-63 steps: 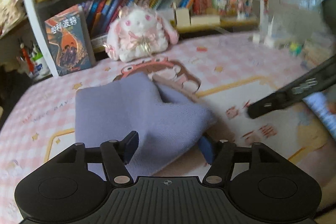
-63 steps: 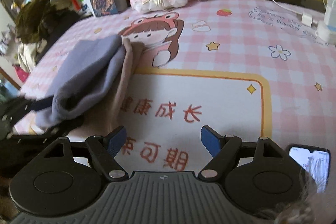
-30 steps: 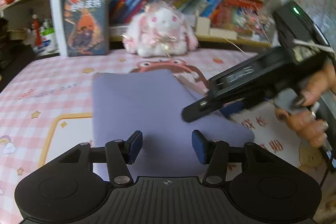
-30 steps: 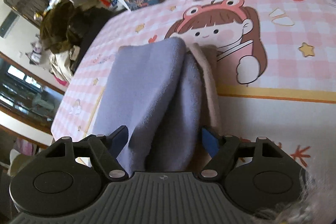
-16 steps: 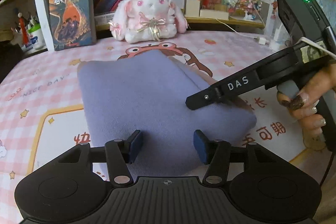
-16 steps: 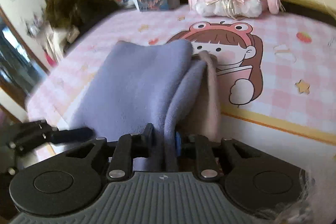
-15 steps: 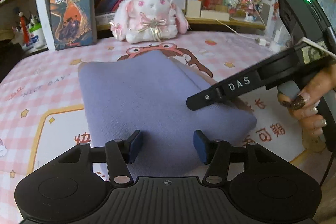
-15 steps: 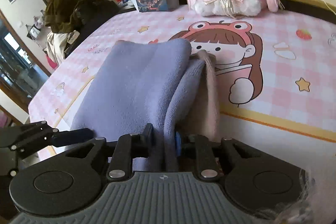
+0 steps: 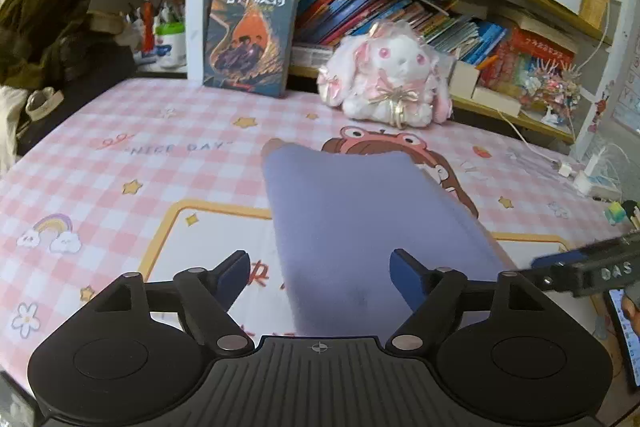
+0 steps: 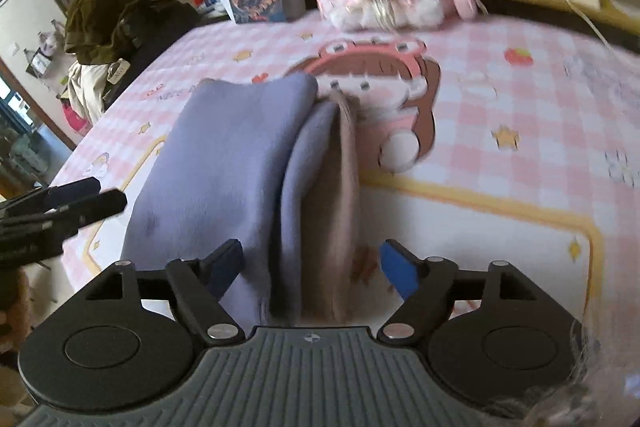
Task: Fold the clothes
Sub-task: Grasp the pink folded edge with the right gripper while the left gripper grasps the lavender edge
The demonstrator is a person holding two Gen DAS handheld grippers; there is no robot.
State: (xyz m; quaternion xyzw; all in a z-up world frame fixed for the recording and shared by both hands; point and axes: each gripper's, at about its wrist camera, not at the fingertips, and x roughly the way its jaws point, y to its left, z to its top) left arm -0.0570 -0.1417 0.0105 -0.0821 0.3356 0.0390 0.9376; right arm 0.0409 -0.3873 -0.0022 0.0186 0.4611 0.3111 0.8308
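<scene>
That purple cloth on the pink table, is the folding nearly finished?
Largely, it seems. The purple cloth already lies doubled into a narrow stack, layers showing along one edge, on the pink table. Nothing is in hand: both the left gripper and right gripper are open. Perhaps only tidying remains.

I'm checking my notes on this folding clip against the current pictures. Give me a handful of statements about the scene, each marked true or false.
1. The purple garment lies folded on the pink checked mat. True.
2. The right gripper is shut on the garment. False: its jaws stand open, astride the folded edge.
3. The left gripper is open. True.
4. The plush rabbit sits on top of the garment. False: it sits beyond it, by the bookshelf.
5. A brownish layer shows beside the purple folds in the right wrist view. True.
</scene>
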